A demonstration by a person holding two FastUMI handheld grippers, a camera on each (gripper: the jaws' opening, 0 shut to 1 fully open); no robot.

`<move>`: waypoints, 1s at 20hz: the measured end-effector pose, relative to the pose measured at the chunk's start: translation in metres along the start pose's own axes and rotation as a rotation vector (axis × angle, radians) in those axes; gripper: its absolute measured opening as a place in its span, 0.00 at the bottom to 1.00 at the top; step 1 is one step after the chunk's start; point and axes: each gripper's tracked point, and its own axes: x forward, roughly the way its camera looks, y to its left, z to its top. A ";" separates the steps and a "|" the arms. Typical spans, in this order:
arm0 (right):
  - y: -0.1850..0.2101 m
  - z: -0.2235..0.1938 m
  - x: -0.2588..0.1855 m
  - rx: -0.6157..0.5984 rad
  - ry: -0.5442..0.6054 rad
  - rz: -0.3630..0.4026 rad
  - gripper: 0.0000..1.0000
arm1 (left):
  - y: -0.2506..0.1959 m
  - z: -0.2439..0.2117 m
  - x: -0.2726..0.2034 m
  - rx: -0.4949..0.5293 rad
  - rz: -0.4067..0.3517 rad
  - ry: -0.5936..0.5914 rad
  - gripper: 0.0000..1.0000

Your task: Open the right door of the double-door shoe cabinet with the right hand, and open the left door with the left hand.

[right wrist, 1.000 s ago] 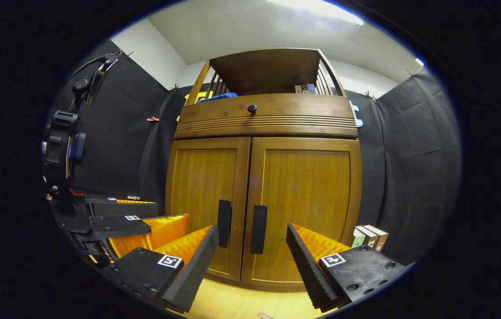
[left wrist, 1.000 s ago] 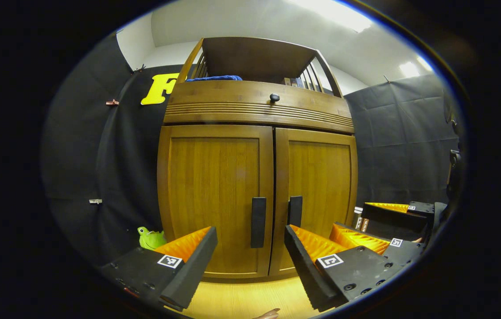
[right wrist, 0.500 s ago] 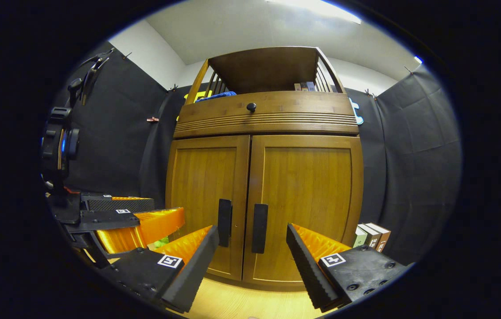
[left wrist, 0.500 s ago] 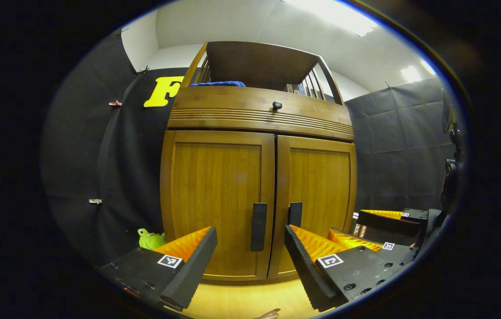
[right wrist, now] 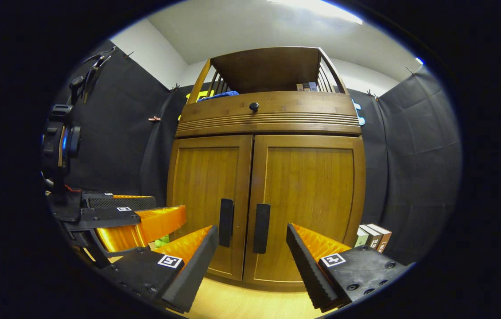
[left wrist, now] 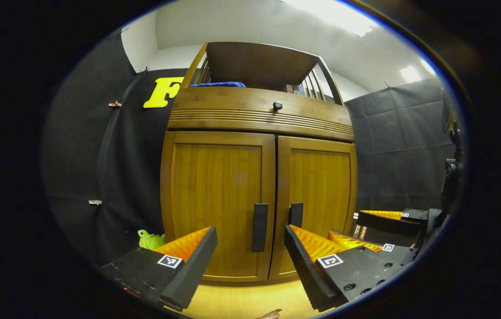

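left hand-held gripper (left wrist: pixel 250 261): jaws wide apart, empty | right hand-held gripper (right wrist: pixel 252 261): jaws wide apart, empty

No words, numbers or brand names can be read anywhere. Each of the left tongs (left wrist: pixel 250 259) and the right tongs (right wrist: pixel 252 259) carries small square black-and-white coded tags (left wrist: pixel 170 261) on its two arms, patterns rather than letters. At about four o'clock from the cabinet (right wrist: pixel 268 195) in the right gripper view, a few small boxes (right wrist: pixel 372 237) stand on the floor, and their print is too small to make out.
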 end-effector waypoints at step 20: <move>-0.019 -0.029 0.061 -0.037 0.007 -0.077 0.97 | 0.005 0.017 -0.002 -0.026 -0.005 -0.069 0.95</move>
